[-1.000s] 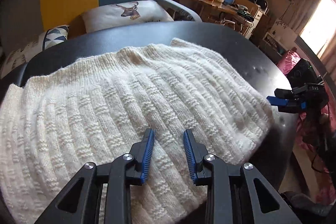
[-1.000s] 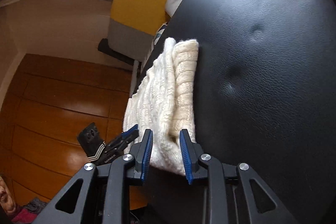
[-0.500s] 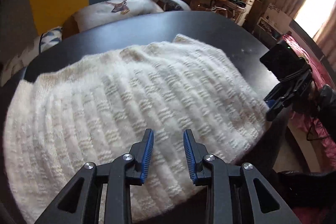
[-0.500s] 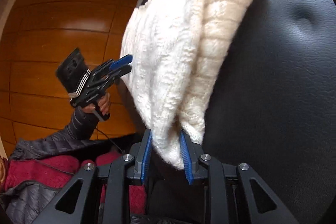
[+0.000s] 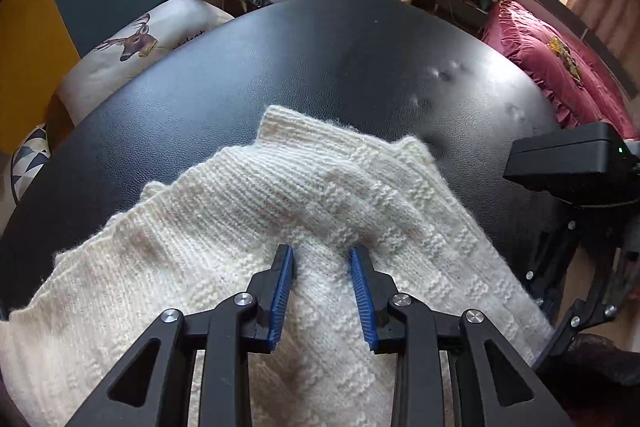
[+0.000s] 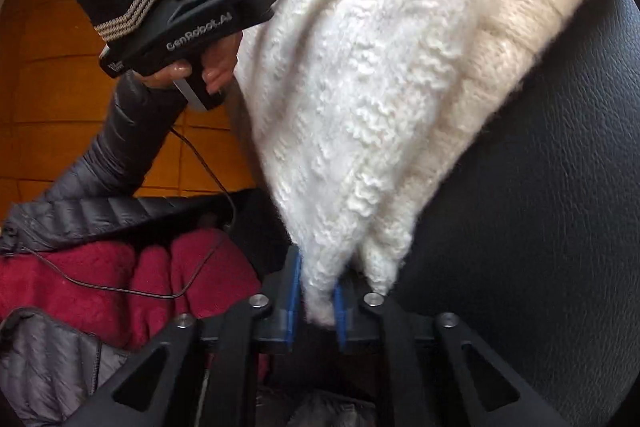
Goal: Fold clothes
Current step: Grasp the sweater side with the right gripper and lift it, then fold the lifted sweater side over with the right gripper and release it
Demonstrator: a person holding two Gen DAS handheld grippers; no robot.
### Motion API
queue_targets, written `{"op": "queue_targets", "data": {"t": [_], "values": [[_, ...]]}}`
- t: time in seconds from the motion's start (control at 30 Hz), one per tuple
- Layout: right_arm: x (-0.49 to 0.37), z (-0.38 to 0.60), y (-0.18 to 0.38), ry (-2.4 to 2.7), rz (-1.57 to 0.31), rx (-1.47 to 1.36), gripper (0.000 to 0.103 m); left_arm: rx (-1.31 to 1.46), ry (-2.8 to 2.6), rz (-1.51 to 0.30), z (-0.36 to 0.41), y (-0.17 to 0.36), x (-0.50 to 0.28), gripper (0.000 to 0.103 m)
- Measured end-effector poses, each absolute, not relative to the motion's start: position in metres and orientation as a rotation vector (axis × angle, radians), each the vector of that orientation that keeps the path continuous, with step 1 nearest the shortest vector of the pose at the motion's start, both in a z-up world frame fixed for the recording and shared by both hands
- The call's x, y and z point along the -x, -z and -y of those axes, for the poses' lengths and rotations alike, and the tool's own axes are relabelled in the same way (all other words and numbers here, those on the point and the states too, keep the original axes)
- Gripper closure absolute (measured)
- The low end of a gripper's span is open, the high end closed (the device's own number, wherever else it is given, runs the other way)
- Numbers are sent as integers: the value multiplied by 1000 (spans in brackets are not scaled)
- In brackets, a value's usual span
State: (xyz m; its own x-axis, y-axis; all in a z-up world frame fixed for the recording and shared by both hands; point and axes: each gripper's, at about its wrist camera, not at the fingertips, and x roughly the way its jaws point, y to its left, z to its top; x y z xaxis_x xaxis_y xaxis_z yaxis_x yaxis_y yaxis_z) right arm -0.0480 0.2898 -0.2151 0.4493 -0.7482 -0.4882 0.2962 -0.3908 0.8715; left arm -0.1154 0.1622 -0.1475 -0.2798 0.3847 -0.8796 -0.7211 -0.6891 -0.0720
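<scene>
Two folded sweater [image 6: 384, 75] layers run lengthwise away from right hand-held gripper [image 6: 316, 301].

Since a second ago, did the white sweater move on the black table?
Yes. The sweater has bunched up toward the near table edge; more bare black top now shows beyond it, before the deer cushion, in the left wrist view.

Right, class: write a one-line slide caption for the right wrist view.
Right gripper closing its fingers on a corner of the cream knitted sweater at the black table edge.
</scene>
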Motion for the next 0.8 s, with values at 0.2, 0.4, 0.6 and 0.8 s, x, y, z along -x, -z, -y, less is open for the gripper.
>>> {"op": "queue_targets", "data": {"t": [0.2, 0.4, 0.6, 0.8], "values": [[60, -286, 212, 1230, 419, -1601, 93, 1264, -2057, -372, -157, 148, 116, 70], [72, -336, 179, 1474, 541, -1555, 76, 1165, -2109, -165, -125, 112, 93, 70], [120, -379, 133, 2011, 723, -1369, 75, 1156, -2155, -117, -88, 114, 60, 70], [157, -359, 142, 2113, 653, -1377, 74, 1164, -2174, -92, -68, 124, 37, 70]]}}
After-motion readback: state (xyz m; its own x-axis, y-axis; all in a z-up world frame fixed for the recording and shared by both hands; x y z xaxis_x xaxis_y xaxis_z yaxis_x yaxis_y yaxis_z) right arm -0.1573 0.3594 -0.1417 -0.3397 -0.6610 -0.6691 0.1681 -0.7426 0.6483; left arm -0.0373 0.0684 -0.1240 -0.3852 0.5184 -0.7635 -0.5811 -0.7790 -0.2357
